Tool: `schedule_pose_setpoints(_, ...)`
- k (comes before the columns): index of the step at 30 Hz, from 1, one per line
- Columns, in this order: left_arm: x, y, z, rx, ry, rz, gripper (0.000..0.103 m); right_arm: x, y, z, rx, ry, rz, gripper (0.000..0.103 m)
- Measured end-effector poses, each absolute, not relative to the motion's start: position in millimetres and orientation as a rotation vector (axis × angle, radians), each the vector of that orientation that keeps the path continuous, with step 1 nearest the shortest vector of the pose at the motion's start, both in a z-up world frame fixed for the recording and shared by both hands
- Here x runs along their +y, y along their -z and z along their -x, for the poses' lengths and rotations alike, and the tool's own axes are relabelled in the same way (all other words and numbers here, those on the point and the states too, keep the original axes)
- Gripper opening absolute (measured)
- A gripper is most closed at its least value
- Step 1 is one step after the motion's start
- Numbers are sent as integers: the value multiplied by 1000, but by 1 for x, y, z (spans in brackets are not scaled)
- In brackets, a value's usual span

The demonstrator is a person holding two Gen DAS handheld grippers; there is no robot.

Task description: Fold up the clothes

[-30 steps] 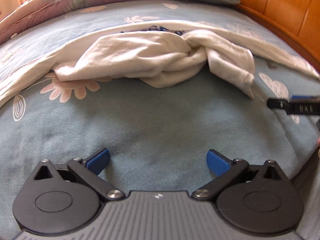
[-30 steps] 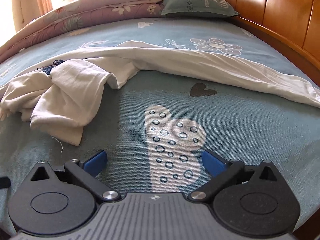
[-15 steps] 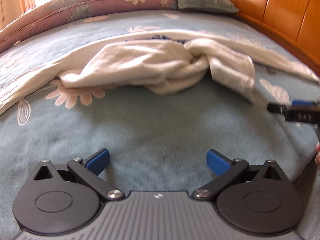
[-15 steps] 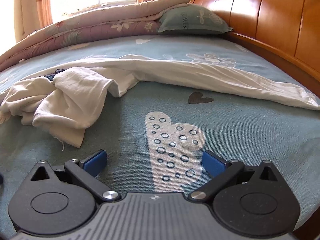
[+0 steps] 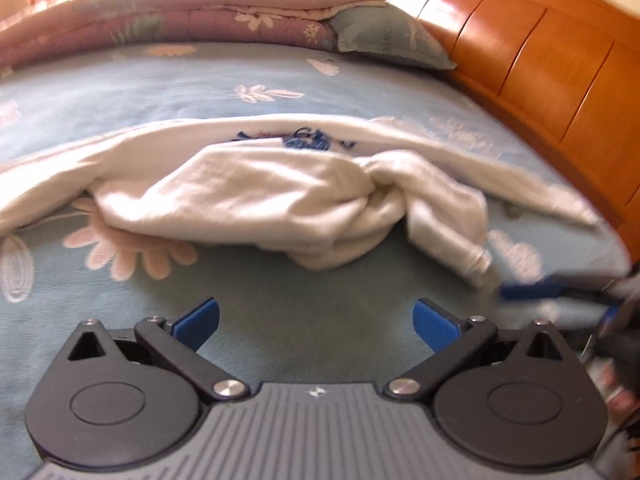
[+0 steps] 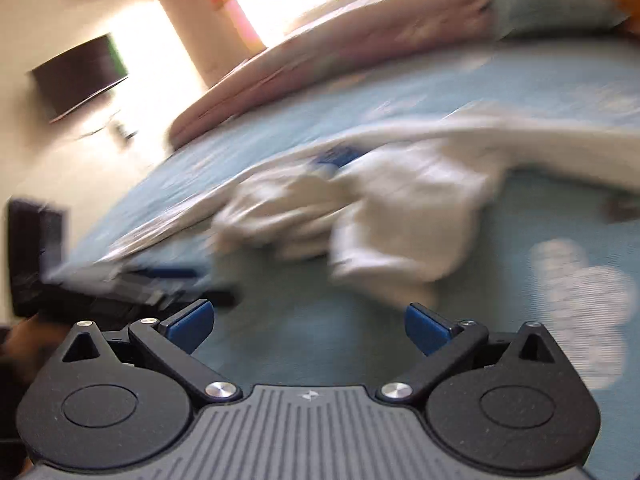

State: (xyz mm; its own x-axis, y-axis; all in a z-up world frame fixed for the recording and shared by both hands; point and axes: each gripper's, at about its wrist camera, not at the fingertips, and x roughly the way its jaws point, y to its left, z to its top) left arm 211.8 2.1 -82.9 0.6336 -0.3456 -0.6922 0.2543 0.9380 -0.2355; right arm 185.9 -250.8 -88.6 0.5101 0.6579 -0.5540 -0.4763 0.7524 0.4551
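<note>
One white garment [image 5: 280,200] — one pillow [image 5: 384,40], one folded quilt [image 5: 180,16], two tongs [image 5: 316,322] [image 6: 308,330]

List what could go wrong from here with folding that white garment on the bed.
1. The white garment is twisted into a knot-like bunch; a pinch there may grab several layers.
2. The right wrist view is heavily blurred, so the right gripper may be poorly aimed.
3. Both grippers, including the left gripper, are open and close together, so they could collide.

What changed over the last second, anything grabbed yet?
The right gripper swung left toward the crumpled white cotton garment; its view is now tilted and blurred. The left gripper tipped upward slightly. Both stayed open, gripping nothing. The garment lies unmoved on the blue floral bedsheet.
</note>
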Motion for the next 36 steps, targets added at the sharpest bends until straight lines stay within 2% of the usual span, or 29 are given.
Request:
schedule_pose_setpoints(6, 7, 81, -257, 842, 480, 167, 102, -214, 97, -214, 855, -810, -139, 103)
schedule_pose_setpoints(11, 12, 79, -295, 859, 590, 206, 102, -210, 83, -250, 797, -750, -13, 103)
schedule_pose_setpoints(15, 21, 68, -332, 805, 571, 199, 102, -218, 68, -281, 727, -701, 37, 103)
schedule_pose_setpoints(20, 25, 70, -382, 773, 508, 175, 102, -230, 68, -327, 673, -652, 9, 103)
schedule_pose_setpoints(25, 19, 97, -422, 840, 455, 152, 102, -235, 81, -374, 676, -573, -54, 103)
schedule_pose_setpoints(30, 27, 97, -421, 849, 459, 191, 102, -244, 84, -383, 695, -563, -129, 103)
schedule_pose_setpoints(36, 17, 74, -369, 818, 460, 1, 102, -260, 57, -330, 637, -525, -44, 103)
